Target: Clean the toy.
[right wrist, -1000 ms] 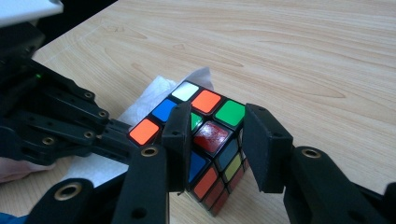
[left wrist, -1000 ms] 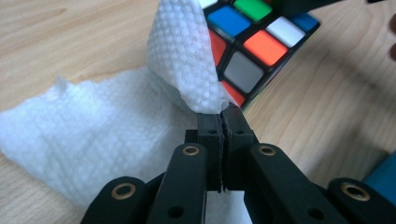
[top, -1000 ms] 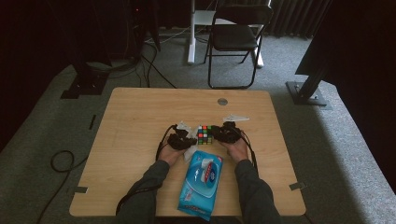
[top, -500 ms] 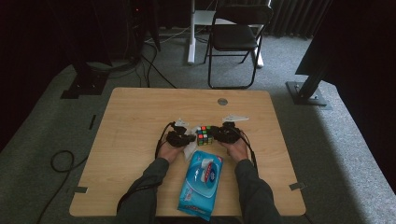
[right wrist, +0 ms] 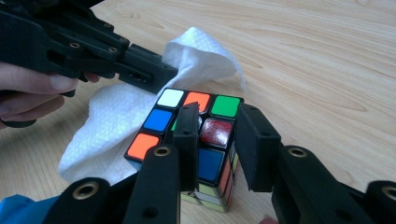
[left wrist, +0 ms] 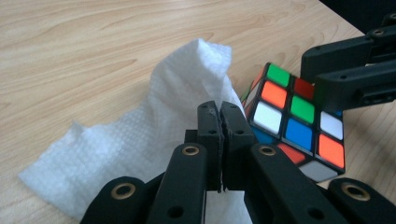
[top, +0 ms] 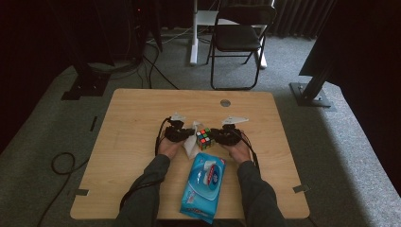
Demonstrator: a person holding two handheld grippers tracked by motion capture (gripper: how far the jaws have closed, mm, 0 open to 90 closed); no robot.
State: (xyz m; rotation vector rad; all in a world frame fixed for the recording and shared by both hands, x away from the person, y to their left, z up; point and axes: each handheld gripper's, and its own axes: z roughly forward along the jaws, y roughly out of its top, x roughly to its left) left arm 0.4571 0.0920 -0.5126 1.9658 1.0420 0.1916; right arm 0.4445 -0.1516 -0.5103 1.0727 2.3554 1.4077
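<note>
Desk [top: 142, 118], light wood, carries all items. Wipes pack [top: 203, 187], blue, lies at the near edge between the person's forearms. Tissue [left wrist: 140, 126], white and crumpled, sits at the desk's centre; its raised fold is pinched by the left gripper [left wrist: 219, 114], whose fingers [left wrist: 208, 126] stand together, clamped on the tissue. Cube [right wrist: 196, 135], a colour puzzle, stands on the desk touching the tissue's right edge, just beside the left gripper. The right gripper [right wrist: 217, 140] approaches from the opposite side; its fingers [right wrist: 254, 144] have just been closing and now straddle one corner column of the cube, clamped on it, one finger across the top face, the other down the side. In the high view the two grippers [top: 177, 133] [top: 226, 136] face each other, with tissue and cube between them.
</note>
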